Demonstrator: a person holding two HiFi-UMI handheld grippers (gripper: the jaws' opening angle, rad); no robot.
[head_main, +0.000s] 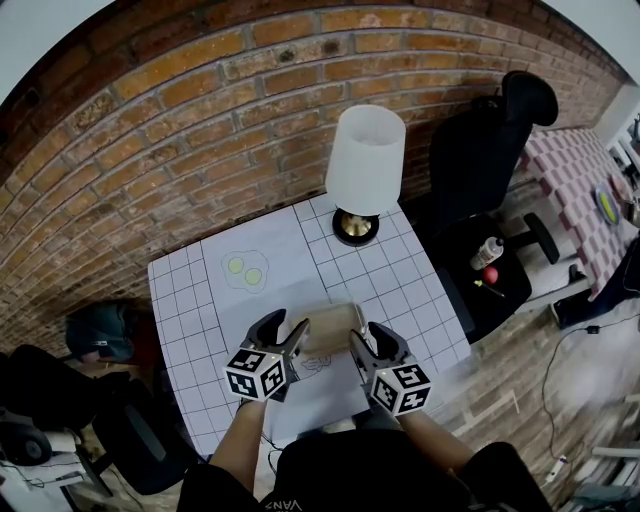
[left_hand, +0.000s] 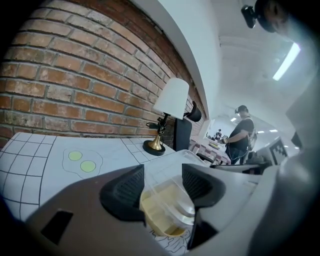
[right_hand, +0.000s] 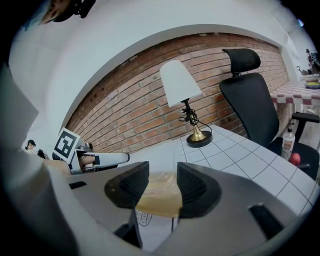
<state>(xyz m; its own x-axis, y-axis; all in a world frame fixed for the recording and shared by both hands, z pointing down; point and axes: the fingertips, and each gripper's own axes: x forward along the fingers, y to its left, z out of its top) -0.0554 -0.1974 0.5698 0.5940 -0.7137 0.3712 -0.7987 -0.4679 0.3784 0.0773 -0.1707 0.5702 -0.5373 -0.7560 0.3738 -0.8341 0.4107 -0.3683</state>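
Clear plastic box (head_main: 330, 326) was pinched at opposite ends by the left gripper (head_main: 283, 337) and right gripper (head_main: 371, 342); moving it likely called for level, matched motion.

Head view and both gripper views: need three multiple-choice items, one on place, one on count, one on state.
1. Where does the lamp stand?
A. On the table, at its far side near the brick wall
B. On a shelf
C. In a drawer

2. How many yellow yolks does the egg drawing have?
A. One
B. Two
C. Four

3. The left gripper is:
A. open and empty
B. shut on the lamp
C. shut on the clear container

1 A: its base sits on the table by the bricks.
2 B: two yellow discs lie inside the outline.
3 C: its fingers press the container's sides.
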